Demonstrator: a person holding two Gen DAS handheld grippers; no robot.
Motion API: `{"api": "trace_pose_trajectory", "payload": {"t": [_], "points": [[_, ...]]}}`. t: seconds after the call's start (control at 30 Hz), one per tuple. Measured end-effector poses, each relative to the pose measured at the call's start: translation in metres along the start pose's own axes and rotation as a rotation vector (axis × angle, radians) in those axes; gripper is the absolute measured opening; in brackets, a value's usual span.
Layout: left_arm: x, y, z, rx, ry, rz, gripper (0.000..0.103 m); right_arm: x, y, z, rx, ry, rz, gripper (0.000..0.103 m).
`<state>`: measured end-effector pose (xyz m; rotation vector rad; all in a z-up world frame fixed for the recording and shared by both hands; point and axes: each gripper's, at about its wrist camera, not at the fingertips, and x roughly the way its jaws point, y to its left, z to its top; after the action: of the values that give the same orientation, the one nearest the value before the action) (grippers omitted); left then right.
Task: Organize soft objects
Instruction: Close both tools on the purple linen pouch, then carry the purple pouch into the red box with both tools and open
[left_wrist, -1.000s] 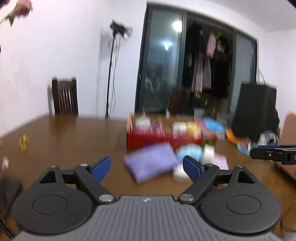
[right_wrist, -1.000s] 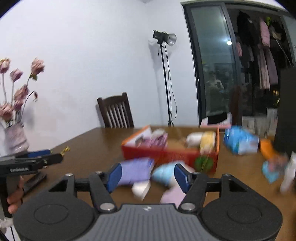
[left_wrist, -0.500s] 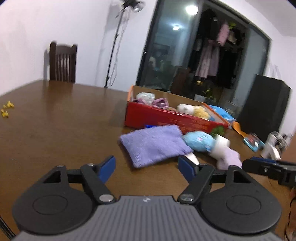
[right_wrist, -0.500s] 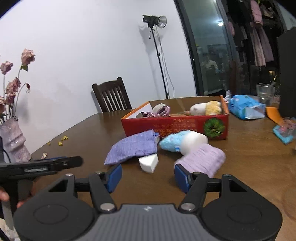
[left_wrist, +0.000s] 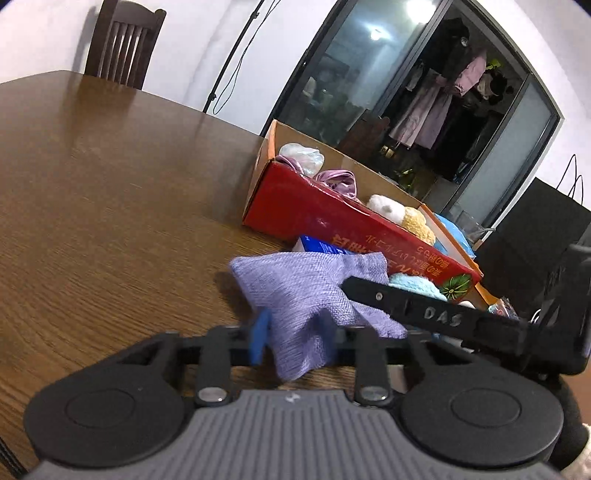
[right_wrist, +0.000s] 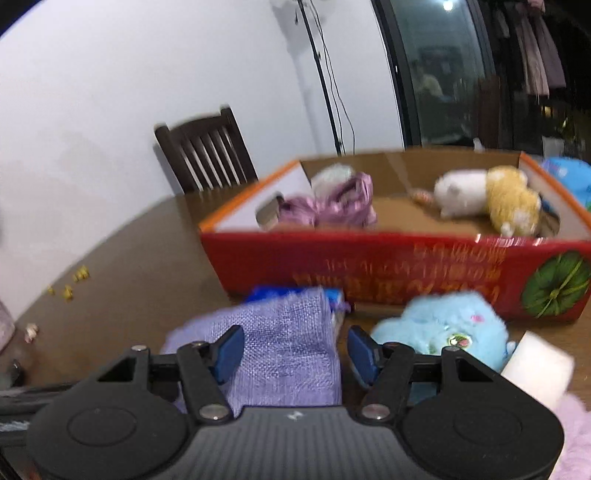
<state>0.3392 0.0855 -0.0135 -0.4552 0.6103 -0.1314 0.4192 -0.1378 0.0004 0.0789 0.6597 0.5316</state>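
My left gripper (left_wrist: 293, 341) pinches the near corner of the purple cloth bag (left_wrist: 308, 291) — the bag lies on the brown table (left_wrist: 110, 206), just in front of the red box (right_wrist: 399, 266). My right gripper (right_wrist: 295, 350) is open wide around the bag's other end, beside the blue plush toy (right_wrist: 443, 325).

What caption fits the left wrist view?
Left gripper pinching the purple cloth pouch on the wooden table, red box behind.
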Motion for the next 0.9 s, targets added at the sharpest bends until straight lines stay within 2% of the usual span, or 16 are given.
{"api": "trace_pose_trajectory", "payload": {"t": [0.03, 0.1, 0.23, 0.33, 0.43, 0.57, 0.77, 0.8, 0.87, 0.9], "points": [[-0.001, 0.0, 0.0, -0.004, -0.002, -0.002, 0.021, 0.0, 0.0, -0.001, 0.0, 0.0, 0.003, 0.034], [-0.002, -0.002, 0.0, -0.007, -0.011, -0.001, 0.018, -0.002, 0.001, 0.0, -0.005, 0.004, 0.006, 0.022], [-0.006, -0.009, -0.002, 0.032, -0.04, -0.011, 0.011, -0.012, 0.017, -0.001, -0.097, -0.046, -0.019, 0.012], [-0.03, -0.016, -0.002, 0.047, -0.093, -0.028, 0.01, -0.037, 0.031, 0.001, -0.16, -0.096, -0.044, 0.009], [-0.066, -0.039, -0.014, 0.148, -0.128, -0.061, 0.01, -0.083, 0.038, -0.006, -0.181, -0.131, -0.023, 0.009], [-0.097, -0.068, -0.048, 0.257, -0.063, -0.12, 0.01, -0.144, 0.031, -0.043, -0.122, -0.122, 0.05, 0.008], [-0.11, -0.083, -0.096, 0.311, 0.04, -0.176, 0.011, -0.183, 0.005, -0.107, -0.025, -0.018, 0.01, 0.006], [-0.114, -0.086, -0.101, 0.321, 0.037, -0.188, 0.014, -0.189, 0.003, -0.115, -0.017, -0.016, 0.0, 0.006], [-0.119, -0.086, -0.109, 0.337, -0.001, -0.178, 0.042, -0.197, -0.006, -0.126, 0.023, -0.015, -0.012, 0.007], [-0.121, -0.085, -0.111, 0.335, -0.019, -0.162, 0.06, -0.198, -0.011, -0.129, 0.049, -0.018, -0.021, 0.01]]}}
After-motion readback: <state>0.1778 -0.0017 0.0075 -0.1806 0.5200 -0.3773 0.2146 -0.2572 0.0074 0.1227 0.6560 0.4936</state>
